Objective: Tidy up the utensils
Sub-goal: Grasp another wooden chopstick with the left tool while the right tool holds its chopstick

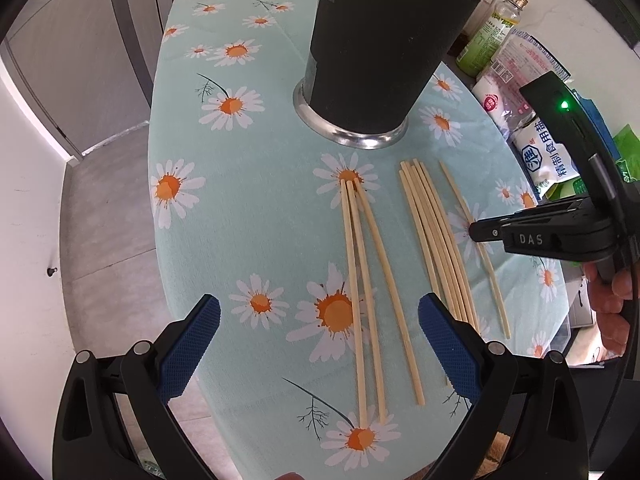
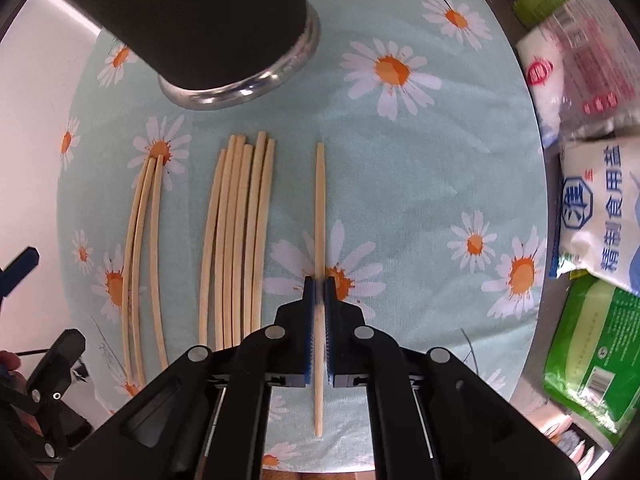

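Bamboo chopsticks lie on a daisy-print tablecloth [image 1: 248, 208] in front of a tall black holder with a metal base [image 1: 376, 52] [image 2: 208, 16]. A group of three chopsticks [image 1: 364, 292] [image 2: 142, 256] lies left of a bundle of several [image 1: 436, 240] [image 2: 240, 236]. One single chopstick [image 2: 319, 208] [image 1: 474, 236] lies apart on the right. My right gripper [image 2: 319, 282] [image 1: 474, 233] points down and is shut on that single chopstick near its middle. My left gripper [image 1: 318, 314] hangs open above the group of three, its blue pads [image 1: 188, 352] wide apart.
Bags of salt [image 2: 600, 216], a white packet [image 2: 560, 76], a green packet [image 2: 592, 344] and bottles [image 1: 492, 28] crowd the table's right edge. The cloth's left edge drops to the floor [image 1: 108, 216]. A hand [image 1: 612, 300] holds the right gripper.
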### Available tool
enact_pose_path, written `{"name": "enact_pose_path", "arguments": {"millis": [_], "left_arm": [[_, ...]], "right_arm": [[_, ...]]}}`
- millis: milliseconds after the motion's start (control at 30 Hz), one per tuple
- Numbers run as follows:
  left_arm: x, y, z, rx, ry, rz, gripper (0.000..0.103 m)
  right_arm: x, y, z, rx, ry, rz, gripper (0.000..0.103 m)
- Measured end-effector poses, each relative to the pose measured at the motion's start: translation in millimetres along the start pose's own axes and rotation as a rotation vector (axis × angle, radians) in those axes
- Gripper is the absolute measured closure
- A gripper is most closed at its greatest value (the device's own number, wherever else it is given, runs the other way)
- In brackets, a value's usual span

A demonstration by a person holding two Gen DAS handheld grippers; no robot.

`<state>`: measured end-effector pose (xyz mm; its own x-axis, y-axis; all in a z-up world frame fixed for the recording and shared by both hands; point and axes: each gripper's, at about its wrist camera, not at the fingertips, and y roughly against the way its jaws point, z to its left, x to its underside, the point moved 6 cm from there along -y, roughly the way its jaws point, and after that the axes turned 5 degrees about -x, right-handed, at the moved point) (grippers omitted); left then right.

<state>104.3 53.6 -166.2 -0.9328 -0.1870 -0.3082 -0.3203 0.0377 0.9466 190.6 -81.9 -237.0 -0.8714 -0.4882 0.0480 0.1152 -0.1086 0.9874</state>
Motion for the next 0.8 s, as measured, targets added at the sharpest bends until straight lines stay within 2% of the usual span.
{"name": "enact_pose_path", "arguments": {"millis": [200, 333, 400, 433, 567, 667, 800], "left_arm": [[0.4, -1.3, 0.6, 0.012, -0.008, 0.008, 0.007], [-0.3, -5.6, 3.9, 0.058, 0.033, 0.045, 0.008], [-3.1, -4.2, 0.4, 0.093, 0.017, 0.031, 0.020], [-3.5, -5.2, -1.7, 0.092, 0.006, 0.037, 0.031], [-9.4, -14.5, -5.0, 0.058, -0.001, 0.068, 0.049], [-14.0, -23.0, -8.6, 0.066, 0.011, 0.093, 0.071], [-15.1, -38.0, -13.5, 0.057, 0.026, 0.151, 0.074]], "right_arm": [[11.7, 16.6, -17.5, -0.047, -0.043, -0.023, 0.097], [22.3, 31.0, -18.2, -0.083, -0.034, -0.058, 0.097], [37.6, 40.2, -18.1, -0.071, -0.007, -0.089, 0.097], [41.3, 46.3, -19.9, -0.065, 0.009, -0.105, 0.097], [50.9, 64.7, -20.1, -0.104, 0.051, -0.116, 0.097], [52.2, 69.9, -20.9, -0.125, 0.078, -0.124, 0.097], [43.6, 80.9, -30.3, -0.166, 0.102, -0.121, 0.097]]}}
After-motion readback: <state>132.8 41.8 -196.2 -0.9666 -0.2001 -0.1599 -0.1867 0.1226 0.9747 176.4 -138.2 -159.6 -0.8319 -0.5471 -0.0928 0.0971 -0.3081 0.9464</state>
